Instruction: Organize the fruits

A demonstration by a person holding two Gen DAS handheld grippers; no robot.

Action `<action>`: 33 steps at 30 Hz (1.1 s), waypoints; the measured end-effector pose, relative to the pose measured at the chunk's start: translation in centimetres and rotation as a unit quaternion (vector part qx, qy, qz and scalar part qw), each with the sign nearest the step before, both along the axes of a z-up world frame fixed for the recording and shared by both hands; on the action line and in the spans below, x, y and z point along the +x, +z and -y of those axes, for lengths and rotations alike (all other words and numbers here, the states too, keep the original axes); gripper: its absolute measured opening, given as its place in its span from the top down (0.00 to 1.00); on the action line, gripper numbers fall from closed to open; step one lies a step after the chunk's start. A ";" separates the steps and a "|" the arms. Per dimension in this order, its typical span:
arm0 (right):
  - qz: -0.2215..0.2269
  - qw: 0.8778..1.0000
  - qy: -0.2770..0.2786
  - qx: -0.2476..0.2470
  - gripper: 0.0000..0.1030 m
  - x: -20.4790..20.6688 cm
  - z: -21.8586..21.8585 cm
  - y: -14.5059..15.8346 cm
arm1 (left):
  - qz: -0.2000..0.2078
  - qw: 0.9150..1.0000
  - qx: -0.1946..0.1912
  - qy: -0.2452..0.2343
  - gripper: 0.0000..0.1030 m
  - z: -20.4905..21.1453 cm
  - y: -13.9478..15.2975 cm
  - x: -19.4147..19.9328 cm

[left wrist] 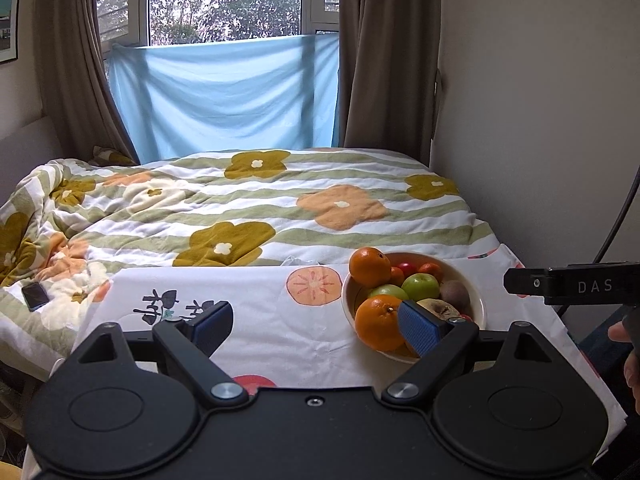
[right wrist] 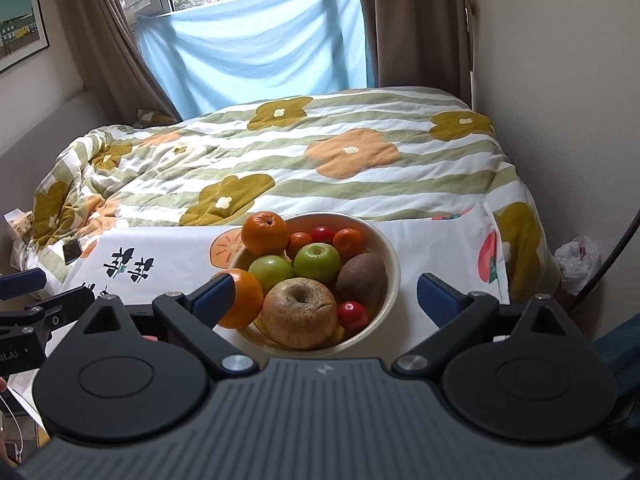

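We see a floral striped quilt (right wrist: 320, 160) over the bed; a dark phone (left wrist: 35, 296) lies on its left edge; a pale blue sheet (left wrist: 224, 96) hangs across the window between brown curtains (left wrist: 384, 52); a framed picture (right wrist: 20, 24) hangs left.

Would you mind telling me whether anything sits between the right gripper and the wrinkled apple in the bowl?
Nothing visible does. The right gripper is open above the near rim of the bowl, and the wrinkled apple lies directly ahead, uncovered on top of the fruit.
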State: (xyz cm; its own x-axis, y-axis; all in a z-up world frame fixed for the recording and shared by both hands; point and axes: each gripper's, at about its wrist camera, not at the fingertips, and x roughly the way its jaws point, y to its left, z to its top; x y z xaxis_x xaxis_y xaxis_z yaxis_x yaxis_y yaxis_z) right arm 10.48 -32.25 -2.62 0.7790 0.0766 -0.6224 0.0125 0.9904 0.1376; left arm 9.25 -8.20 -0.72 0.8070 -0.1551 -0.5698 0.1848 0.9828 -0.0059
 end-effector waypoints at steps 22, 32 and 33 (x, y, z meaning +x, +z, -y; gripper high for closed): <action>0.027 0.997 -0.029 -0.072 0.00 -13.1 -8.8 3.5 | 0.038 0.998 0.037 0.025 0.01 -6.1 2.9 -10.4; 0.021 0.997 -0.028 -0.073 0.00 -14.0 -9.4 3.5 | 0.034 0.998 0.029 0.039 0.01 -7.1 3.1 -10.9; 0.019 0.997 -0.027 -0.076 0.00 -14.1 -9.5 3.5 | 0.034 0.998 0.028 0.039 0.01 -7.2 3.0 -11.0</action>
